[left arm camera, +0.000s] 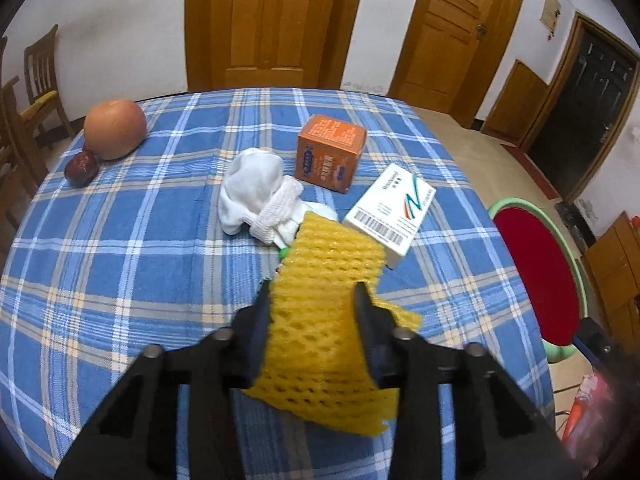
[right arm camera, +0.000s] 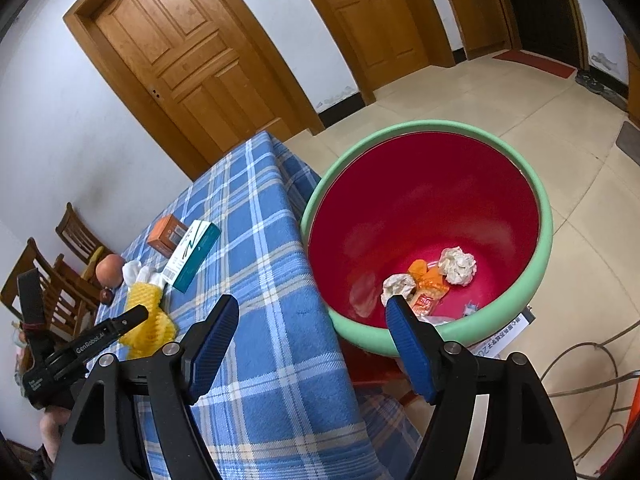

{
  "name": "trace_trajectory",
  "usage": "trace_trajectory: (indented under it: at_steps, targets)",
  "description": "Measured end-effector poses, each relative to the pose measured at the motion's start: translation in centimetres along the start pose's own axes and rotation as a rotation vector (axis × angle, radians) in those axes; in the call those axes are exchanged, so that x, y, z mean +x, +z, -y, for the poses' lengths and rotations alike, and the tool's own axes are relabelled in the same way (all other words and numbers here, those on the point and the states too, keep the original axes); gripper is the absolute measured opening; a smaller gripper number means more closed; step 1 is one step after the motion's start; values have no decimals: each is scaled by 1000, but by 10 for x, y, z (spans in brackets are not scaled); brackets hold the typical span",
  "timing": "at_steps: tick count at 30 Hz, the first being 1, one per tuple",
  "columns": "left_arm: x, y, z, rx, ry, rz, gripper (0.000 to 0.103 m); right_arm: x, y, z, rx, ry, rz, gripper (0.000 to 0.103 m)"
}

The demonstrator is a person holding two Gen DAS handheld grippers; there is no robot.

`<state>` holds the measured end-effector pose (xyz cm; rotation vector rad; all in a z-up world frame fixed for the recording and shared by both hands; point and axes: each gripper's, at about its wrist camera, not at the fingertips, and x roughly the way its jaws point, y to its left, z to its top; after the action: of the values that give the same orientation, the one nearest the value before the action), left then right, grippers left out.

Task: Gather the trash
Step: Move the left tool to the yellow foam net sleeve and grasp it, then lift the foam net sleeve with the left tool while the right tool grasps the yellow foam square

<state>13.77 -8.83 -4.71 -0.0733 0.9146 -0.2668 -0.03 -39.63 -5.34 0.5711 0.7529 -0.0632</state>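
A yellow foam fruit net (left arm camera: 320,320) lies on the blue plaid tablecloth (left arm camera: 120,260), and my left gripper (left arm camera: 313,300) is shut on it, one black finger pressing each side. From the right wrist view the same net (right arm camera: 148,320) shows beside the left gripper (right arm camera: 134,316). My right gripper (right arm camera: 312,302) stands open and holds nothing, over the table's edge next to a bin with a green rim (right arm camera: 548,232) and a red inside. Crumpled paper (right arm camera: 458,266) and an orange wrapper (right arm camera: 430,284) lie at the bin's bottom.
Beyond the net lie a white sock bundle (left arm camera: 256,196), an orange box (left arm camera: 330,152) and a white barcoded box (left arm camera: 390,208). A large orange fruit (left arm camera: 115,129) and a small red fruit (left arm camera: 81,168) sit far left. Wooden chairs (left arm camera: 40,92) stand past the table.
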Motion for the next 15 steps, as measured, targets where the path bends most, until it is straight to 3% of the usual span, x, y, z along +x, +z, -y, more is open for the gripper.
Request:
trace_trajectory:
  at_steps: [5,11,15]
  targets:
    - [-9,-2,-2,-12,-38,15,19,0,-3,-7,-13,5,-10,77]
    - [-41,-2,-12,-40,-76,72,19,-8,-6,-26,-59,23,-2,77]
    - [-63,-2,-22,-46,-64,114,19,-12,-9,-39,-74,40,-3,77]
